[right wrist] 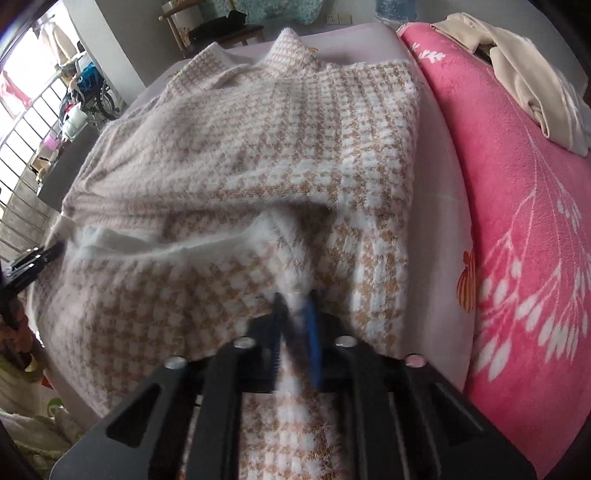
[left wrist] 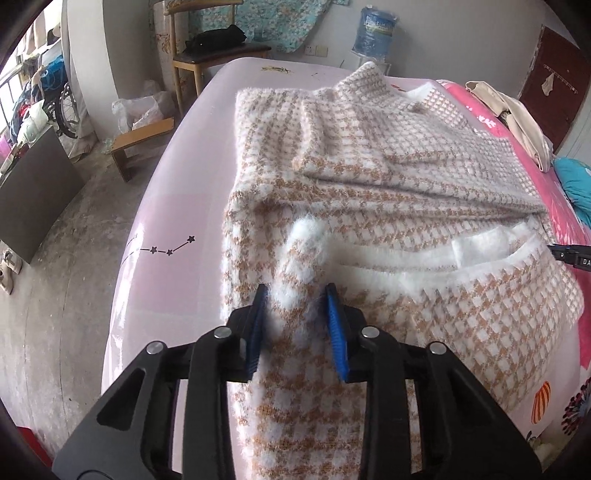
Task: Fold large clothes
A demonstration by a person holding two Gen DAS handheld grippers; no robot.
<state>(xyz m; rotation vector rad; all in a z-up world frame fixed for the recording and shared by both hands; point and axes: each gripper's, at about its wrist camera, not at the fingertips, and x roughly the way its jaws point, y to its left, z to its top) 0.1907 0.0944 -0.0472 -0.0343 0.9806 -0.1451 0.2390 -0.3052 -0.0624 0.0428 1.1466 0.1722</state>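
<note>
A fluffy tan-and-white houndstooth sweater [left wrist: 369,155] lies spread on a pale pink bed sheet [left wrist: 177,206], sleeves folded across its body. It also fills the right wrist view [right wrist: 229,155]. My left gripper [left wrist: 297,295] has its blue pads around the left corner of the white hem, with a fold of fabric bunched between them. My right gripper [right wrist: 295,299] is shut on the right corner of the hem, which is lifted off the bed. The right gripper's tip shows at the right edge of the left wrist view [left wrist: 570,254].
A pink floral blanket [right wrist: 517,221] with a cream garment [right wrist: 535,85] on it lies to the right. A wooden chair [left wrist: 207,55], a small stool [left wrist: 140,144], a water bottle [left wrist: 373,33] and a grey floor [left wrist: 55,277] lie beyond the bed's left edge.
</note>
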